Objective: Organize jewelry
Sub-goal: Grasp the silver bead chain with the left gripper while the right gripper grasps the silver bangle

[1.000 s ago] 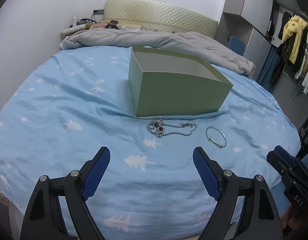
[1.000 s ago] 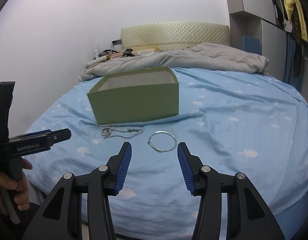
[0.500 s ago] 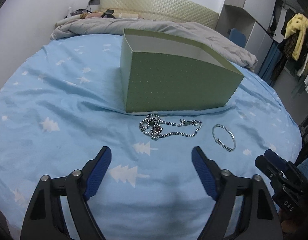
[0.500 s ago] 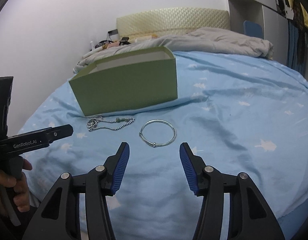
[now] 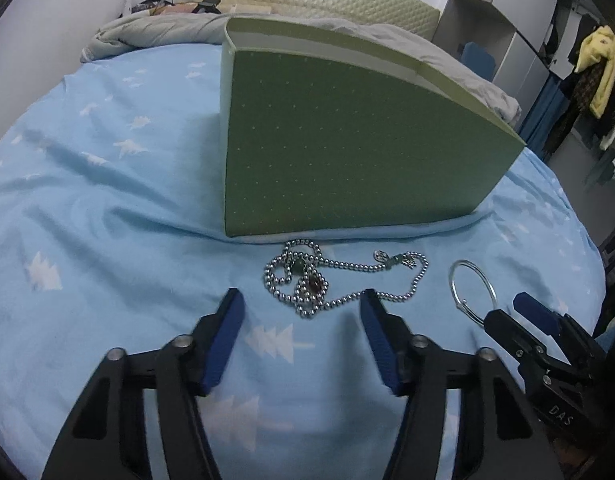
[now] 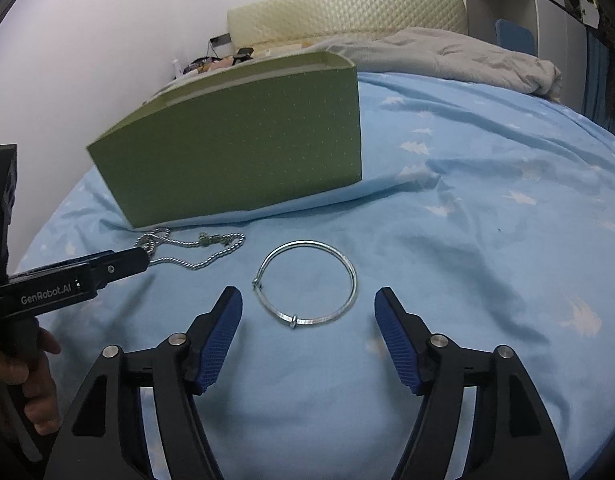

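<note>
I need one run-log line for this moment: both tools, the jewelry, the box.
left tool: open, at silver bead necklace | right tool: open, at silver bangle | green cardboard box: upright on blue bedsheet | jewelry: not yet grasped

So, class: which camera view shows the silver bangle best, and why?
The right wrist view: the silver bangle lies whole and centred ahead of the open right gripper. The left wrist view shows it small, foreshortened, near the edge.
</note>
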`<act>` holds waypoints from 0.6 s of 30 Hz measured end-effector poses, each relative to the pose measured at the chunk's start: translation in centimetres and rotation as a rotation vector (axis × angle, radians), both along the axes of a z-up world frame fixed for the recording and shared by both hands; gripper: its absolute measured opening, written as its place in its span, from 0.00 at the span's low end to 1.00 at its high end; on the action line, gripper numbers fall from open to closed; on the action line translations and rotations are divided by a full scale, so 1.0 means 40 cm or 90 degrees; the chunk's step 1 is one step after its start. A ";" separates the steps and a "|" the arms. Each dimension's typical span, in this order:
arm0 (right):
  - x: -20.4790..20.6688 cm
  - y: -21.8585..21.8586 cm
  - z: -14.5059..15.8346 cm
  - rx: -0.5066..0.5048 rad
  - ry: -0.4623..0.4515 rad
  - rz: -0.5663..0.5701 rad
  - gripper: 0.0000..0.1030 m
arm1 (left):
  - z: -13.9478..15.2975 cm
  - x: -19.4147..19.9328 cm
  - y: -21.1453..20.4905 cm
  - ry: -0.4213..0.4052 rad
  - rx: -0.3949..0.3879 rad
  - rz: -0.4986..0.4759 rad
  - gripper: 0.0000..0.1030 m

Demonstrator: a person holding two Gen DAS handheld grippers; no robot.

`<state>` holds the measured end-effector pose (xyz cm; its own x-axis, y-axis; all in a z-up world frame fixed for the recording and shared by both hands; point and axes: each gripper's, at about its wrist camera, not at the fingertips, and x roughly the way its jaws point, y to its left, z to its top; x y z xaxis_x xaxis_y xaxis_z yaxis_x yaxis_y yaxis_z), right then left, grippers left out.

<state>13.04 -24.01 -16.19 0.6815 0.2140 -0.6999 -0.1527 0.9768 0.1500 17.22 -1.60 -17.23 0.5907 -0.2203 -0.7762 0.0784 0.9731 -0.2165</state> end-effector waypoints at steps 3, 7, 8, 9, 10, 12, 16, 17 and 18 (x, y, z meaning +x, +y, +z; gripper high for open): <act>0.023 0.004 -0.011 -0.006 0.009 -0.001 0.68 | -0.002 0.012 -0.001 -0.004 0.006 0.001 0.53; 0.046 0.012 -0.023 -0.007 0.019 0.006 0.68 | -0.007 0.022 -0.011 -0.007 0.024 0.003 0.53; 0.050 0.013 -0.025 -0.010 0.023 0.009 0.68 | -0.007 0.024 -0.016 -0.009 0.031 0.001 0.53; 0.052 0.016 -0.026 -0.012 0.024 0.011 0.68 | -0.011 0.027 -0.023 -0.010 0.037 0.000 0.48; 0.054 0.018 -0.027 -0.013 0.023 0.015 0.68 | -0.013 0.031 -0.027 -0.009 0.041 -0.001 0.46; 0.058 0.023 -0.029 -0.016 0.025 0.024 0.68 | -0.014 0.035 -0.026 -0.009 0.041 -0.001 0.42; 0.062 0.027 -0.033 -0.024 0.028 0.030 0.65 | -0.021 0.044 -0.031 -0.002 0.058 -0.007 0.29; 0.062 0.026 -0.033 -0.023 0.029 0.032 0.65 | -0.021 0.045 -0.032 -0.001 0.060 -0.007 0.23; 0.061 0.028 -0.031 -0.023 0.029 0.032 0.65 | -0.021 0.047 -0.033 0.000 0.061 -0.007 0.16</act>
<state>15.47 -22.90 -17.44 0.6374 0.2211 -0.7381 -0.1950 0.9731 0.1231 19.10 -2.92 -18.07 0.5886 -0.1513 -0.7941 0.0884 0.9885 -0.1228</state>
